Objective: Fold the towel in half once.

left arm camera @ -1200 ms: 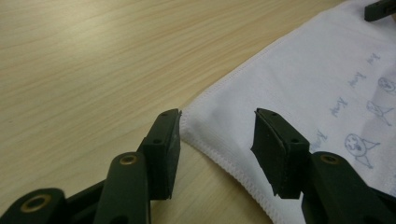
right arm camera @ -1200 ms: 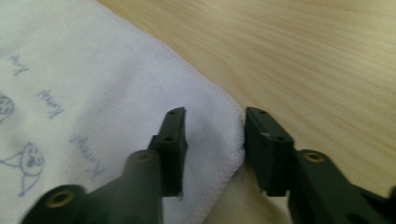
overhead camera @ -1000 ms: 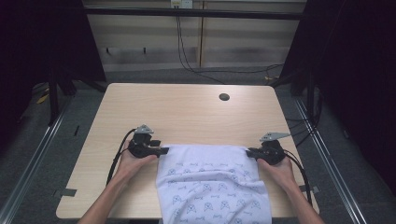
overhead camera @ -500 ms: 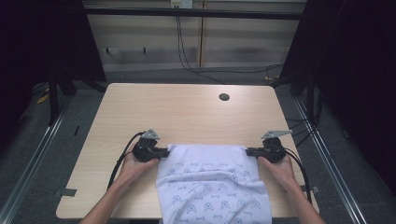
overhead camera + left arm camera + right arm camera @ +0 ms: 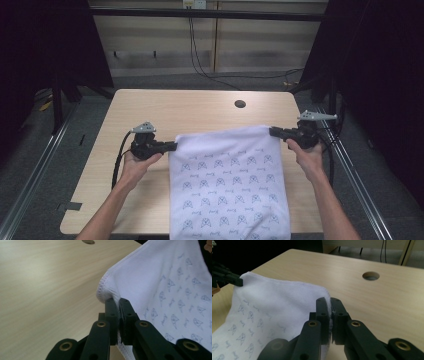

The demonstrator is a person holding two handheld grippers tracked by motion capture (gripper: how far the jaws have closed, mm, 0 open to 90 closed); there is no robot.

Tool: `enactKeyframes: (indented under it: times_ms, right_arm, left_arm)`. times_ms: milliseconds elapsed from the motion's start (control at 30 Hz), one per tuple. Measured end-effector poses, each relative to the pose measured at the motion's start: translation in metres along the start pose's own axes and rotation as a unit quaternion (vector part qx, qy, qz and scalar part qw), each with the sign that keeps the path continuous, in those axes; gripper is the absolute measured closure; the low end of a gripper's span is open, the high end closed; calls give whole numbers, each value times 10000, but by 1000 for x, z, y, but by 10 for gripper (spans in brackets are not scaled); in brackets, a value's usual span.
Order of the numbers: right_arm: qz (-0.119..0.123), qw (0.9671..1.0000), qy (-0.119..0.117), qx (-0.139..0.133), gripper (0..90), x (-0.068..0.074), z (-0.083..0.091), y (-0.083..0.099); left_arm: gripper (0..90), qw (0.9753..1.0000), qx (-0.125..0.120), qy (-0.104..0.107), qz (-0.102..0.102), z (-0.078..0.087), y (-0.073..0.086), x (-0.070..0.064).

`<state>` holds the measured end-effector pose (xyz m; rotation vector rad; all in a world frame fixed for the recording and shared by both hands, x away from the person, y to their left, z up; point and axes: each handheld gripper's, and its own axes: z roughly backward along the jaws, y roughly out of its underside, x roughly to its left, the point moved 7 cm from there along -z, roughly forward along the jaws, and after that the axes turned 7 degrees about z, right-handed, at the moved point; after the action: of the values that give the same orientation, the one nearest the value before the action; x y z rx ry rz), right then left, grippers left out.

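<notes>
A white cloth [image 5: 227,180] printed with small grey figures is stretched between my two grippers, and its lower part runs off the table's near edge. My left gripper [image 5: 172,146] is shut on the cloth's top left corner [image 5: 110,287], just above the tabletop. My right gripper [image 5: 274,132] is shut on the top right corner, with the hem [image 5: 329,305] pinched between its jaws. In the right gripper view the cloth [image 5: 274,300] spans away to the left gripper [image 5: 238,282] at the far corner.
The light wooden table [image 5: 200,112] has a round cable hole [image 5: 240,104] near its far edge. Metal floor rails [image 5: 35,170] run along both sides. Cables hang down the back wall [image 5: 200,55]. The far half of the tabletop is bare wood.
Both grippers have carried the cloth's top edge away from the person, the right one farther and higher. More of the cloth now lies spread over the table.
</notes>
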<state>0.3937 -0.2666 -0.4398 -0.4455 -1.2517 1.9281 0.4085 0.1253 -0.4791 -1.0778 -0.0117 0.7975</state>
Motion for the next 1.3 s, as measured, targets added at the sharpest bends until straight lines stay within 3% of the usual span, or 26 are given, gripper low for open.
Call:
enactKeyframes:
  times_ms: [100, 167, 233, 367, 500, 600, 633, 700, 767, 833, 900, 933, 967, 1033, 1067, 1133, 1167, 1200, 1233, 1300]
  right_arm:
    - [74, 9999, 109, -110, 860, -6, 0, -20]
    - [-114, 9993, 97, -343, 861, -11, -2, -28]
    - [-196, 9991, 129, -355, 862, -16, -8, -30]
    - [-140, 9993, 119, -324, 862, -16, -13, -42]
    - [-63, 9989, 223, -417, 863, -19, -6, -63]
    - [29, 9975, 301, -634, 866, -20, 4, -81]
    - [14, 9959, 234, -872, 867, -17, 9, -89]
    - [24, 9941, 231, -1063, 868, -14, 16, -96]
    - [38, 9943, 146, -1058, 869, -8, 19, -94]
    - [78, 9969, 123, -775, 868, 0, 20, -82]
    - [190, 9989, 52, -437, 868, 12, 23, -61]
    - [234, 9993, -17, -300, 868, 19, 25, -49]
    - [277, 9994, -70, -173, 868, 27, 29, -34]
    - [310, 9994, -132, -100, 869, 37, 36, -14]
    - [323, 9992, -157, -154, 870, 44, 42, -5]
    - [407, 9985, -295, -233, 871, 60, 56, 11]
    - [433, 9983, -344, -193, 871, 67, 63, 19]
    - [416, 9983, -388, -103, 871, 73, 69, 27]
    - [380, 9982, -463, -51, 871, 81, 74, 36]
    - [296, 9973, -642, 196, 871, 95, 81, 60]
  left_arm:
    - [867, 9997, -224, 5, 121, 2, -13, 4]
    - [867, 9995, -289, -6, 155, 2, -17, 6]
    - [867, 9994, -318, -43, 119, 3, -25, 7]
    - [867, 9984, -534, -146, -67, 16, -54, 6]
    - [868, 9968, -759, -188, -181, 36, -88, 4]
    - [869, 9945, -954, -254, -338, 53, -110, -3]
    - [869, 9934, -1071, -183, -371, 59, -116, -8]
    - [870, 9930, -1073, -125, -473, 61, -116, -17]
    - [870, 9941, -991, -17, -452, 57, -105, -23]
    - [869, 9961, -820, 68, -315, 52, -83, -29]
    - [869, 9973, -639, 114, -354, 50, -57, -35]
    - [869, 9974, -590, 322, -259, 51, -44, -41]
    - [869, 9975, -561, 338, -268, 52, -36, -44]
    - [869, 9968, -498, 585, -221, 58, -16, -55]
    - [869, 9971, -462, 504, -338, 62, -7, -61]
    - [869, 9971, -477, 453, -377, 72, 11, -72]
    - [870, 9979, -400, 310, -403, 75, 21, -77]
    - [870, 9981, -254, 327, -449, 77, 32, -82]
    - [870, 9983, -190, 344, -433, 78, 44, -86]
    - [869, 9984, 47, 548, -164, 76, 70, -88]
